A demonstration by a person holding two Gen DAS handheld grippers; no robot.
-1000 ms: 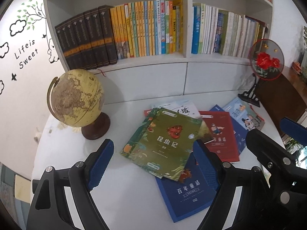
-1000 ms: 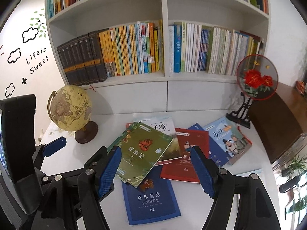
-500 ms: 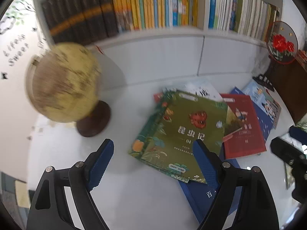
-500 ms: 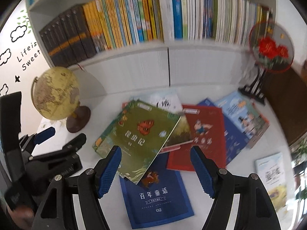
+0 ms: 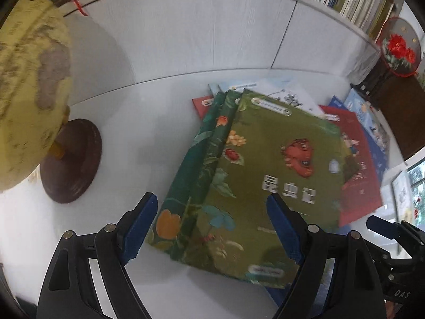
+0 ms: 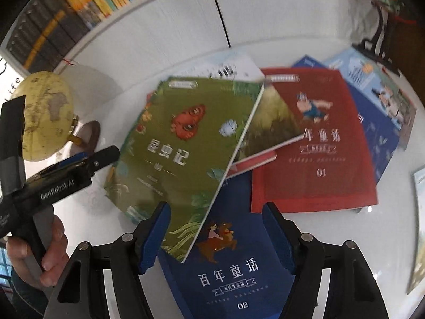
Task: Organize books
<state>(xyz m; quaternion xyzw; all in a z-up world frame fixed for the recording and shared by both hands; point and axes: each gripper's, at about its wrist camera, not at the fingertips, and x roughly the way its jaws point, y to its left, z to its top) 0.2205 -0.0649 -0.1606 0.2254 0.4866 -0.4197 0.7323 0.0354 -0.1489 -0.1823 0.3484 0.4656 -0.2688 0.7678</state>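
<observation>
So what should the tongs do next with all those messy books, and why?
Probably keep lowering the left tongs until the green book's left edge sits between the open pads, then close. That book lies on top of the fanned pile, overlapping the blue book and red book, so it likely has to come off first. The right tongs are open and empty too.
</observation>
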